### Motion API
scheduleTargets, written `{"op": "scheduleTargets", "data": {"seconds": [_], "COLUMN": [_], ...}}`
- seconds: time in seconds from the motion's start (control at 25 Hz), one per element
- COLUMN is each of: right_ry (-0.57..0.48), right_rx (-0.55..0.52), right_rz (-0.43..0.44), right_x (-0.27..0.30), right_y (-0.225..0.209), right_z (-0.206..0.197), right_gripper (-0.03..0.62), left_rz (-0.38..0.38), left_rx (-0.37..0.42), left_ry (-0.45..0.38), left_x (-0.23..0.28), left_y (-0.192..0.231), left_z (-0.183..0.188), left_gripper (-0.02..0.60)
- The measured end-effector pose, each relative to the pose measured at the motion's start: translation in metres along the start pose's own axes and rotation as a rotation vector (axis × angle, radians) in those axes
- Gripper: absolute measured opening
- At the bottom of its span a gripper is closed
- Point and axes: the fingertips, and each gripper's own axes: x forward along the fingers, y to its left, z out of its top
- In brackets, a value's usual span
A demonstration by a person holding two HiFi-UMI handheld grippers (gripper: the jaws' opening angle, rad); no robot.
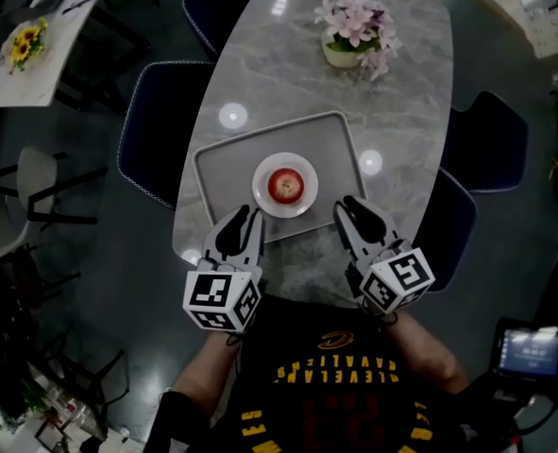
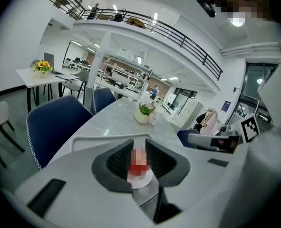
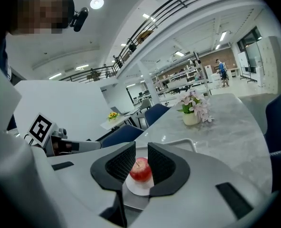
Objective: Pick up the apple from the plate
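With the apple on its plate just ahead, and the left gripper and right gripper both empty, jaws only narrowly apart, a jaw tip may knock it rolling.

The left tongs and right tongs share one build: pale grey shells, black ribbed pads lining the jaws, and a white cube at the rear printed with black square markers. The person wears a black shirt with yellow lettering.
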Motion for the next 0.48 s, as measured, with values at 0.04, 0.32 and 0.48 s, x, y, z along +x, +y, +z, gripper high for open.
{"op": "scheduleTargets", "data": {"seconds": [0.04, 0.32, 0.48], "right_ry": [0.011, 0.108, 0.154], "right_rx": [0.003, 0.059, 0.077], "right_rz": [-0.001, -0.028, -0.047], "right_x": [0.004, 0.035, 0.050], "right_y": [-0.002, -0.023, -0.041], "right_z": [-0.005, -0.041, -0.061], "right_gripper": [0.072, 0.072, 0.072], "left_rz": [-0.001, -0.008, 0.003], "left_rx": [-0.007, -0.071, -0.056], "left_ry": [0.018, 0.143, 0.192], "left_x": [0.004, 0.033, 0.053], "left_y": [0.004, 0.027, 0.038], "left_z": [-0.004, -0.034, -0.050], "left_gripper": [0.067, 0.067, 0.067]}}
